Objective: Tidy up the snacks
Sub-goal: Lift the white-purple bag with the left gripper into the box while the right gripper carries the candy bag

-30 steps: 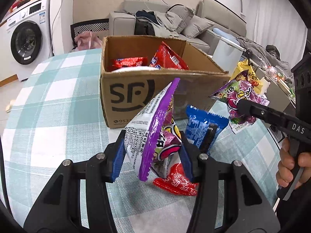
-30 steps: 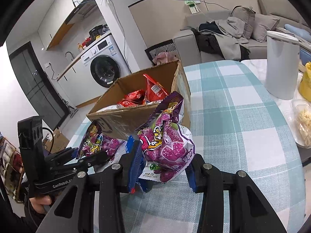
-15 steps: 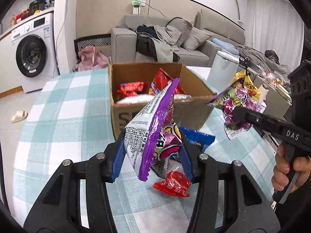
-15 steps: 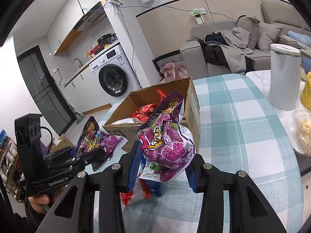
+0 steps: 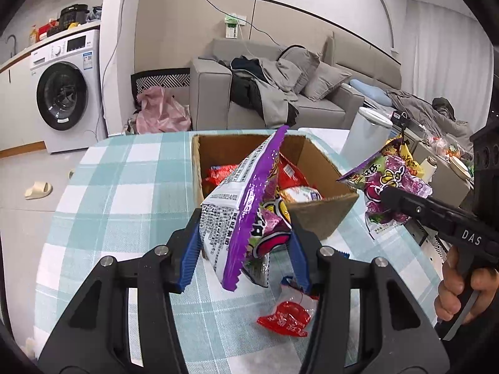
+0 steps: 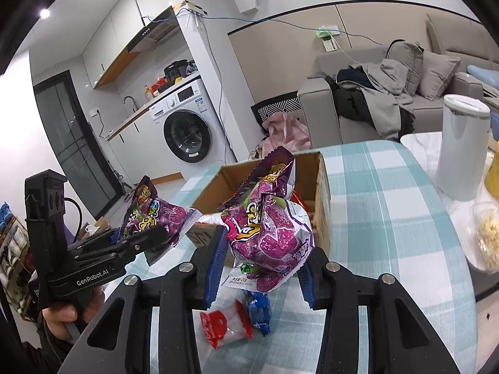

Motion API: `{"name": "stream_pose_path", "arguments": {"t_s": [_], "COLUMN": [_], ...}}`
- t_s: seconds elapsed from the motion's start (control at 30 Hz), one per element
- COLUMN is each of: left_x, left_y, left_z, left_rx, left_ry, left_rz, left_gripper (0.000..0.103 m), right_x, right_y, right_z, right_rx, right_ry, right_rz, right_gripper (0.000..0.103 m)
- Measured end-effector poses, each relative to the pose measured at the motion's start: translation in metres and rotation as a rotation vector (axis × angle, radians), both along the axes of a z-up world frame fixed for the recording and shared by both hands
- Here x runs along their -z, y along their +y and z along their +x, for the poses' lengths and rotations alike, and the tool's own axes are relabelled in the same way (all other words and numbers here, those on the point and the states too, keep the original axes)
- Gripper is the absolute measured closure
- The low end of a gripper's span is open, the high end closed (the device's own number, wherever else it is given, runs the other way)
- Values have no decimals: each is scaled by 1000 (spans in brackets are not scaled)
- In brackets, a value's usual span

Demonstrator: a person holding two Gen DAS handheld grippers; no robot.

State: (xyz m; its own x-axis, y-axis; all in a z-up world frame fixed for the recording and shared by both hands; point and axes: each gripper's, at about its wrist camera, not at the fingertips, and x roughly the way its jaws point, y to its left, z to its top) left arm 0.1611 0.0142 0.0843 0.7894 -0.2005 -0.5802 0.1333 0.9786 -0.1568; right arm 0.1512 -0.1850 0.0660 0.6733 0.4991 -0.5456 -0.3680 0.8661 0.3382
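Holding two purple snack bags above the table, one per tool. My left gripper [image 5: 244, 246] is clamped on a purple bag [image 5: 246, 205]; my right gripper [image 6: 260, 260] is clamped on its twin [image 6: 269, 230]. The cardboard box [image 5: 321, 215] sits mid-table, part filled. Bags: light, puffy, crinkly, likely slippery; grip the lower body, not the seam. A red packet [image 5: 285, 319] and a blue packet [image 6: 259, 311] lie near the table's near edge.

Both wrist views look down, close, sharing the cardboard box [image 5: 312, 215]; opposite sides.
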Motion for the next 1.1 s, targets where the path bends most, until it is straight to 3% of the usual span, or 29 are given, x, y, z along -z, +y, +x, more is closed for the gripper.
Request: {"name": "stream_pose_path", "arguments": {"t_s": [0.6,1.1], "left_x": [-21,-13], "left_y": [0,-10], "left_z": [20,48], "left_rx": [-30,-33], "left_ry": [-30,-21], "left_rz": [5,13], "left_gripper": [56,55], "right_x": [-16,-7], "right_y": [17,10], "right_z": [21,42], "right_rx": [-21,52], "right_ry": [-20,26], "right_rz": [4,46], "right_gripper": [61,61]}}
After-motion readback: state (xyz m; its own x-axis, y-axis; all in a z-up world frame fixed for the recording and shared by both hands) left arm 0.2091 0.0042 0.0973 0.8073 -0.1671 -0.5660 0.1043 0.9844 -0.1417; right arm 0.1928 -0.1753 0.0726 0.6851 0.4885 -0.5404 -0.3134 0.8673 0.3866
